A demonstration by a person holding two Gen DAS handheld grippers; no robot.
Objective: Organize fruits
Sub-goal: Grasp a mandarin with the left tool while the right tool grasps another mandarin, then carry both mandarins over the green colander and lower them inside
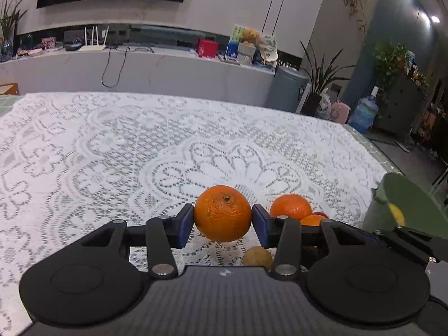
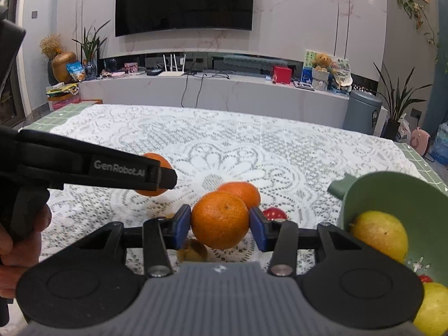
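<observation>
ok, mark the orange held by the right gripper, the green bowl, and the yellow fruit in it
orange (image 2: 219, 219), right wrist view, middle of its peel between the blue pads
green bowl (image 2: 406, 196), right wrist view, bare inner wall
yellow fruit (image 2: 379, 236), right wrist view, middle of its skin

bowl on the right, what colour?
Green. The bowl shows best in the right wrist view, with a yellow fruit inside.

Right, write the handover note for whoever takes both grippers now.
Left hand-held gripper: shut on an orange, lifted off the lace cloth.
Right hand-held gripper: shut on another orange.
Green bowl, to the right: holds a yellow fruit.
Left on the cloth: one orange, a red fruit, a small brown fruit.
Next, probably: get both held oranges into the bowl.
</observation>
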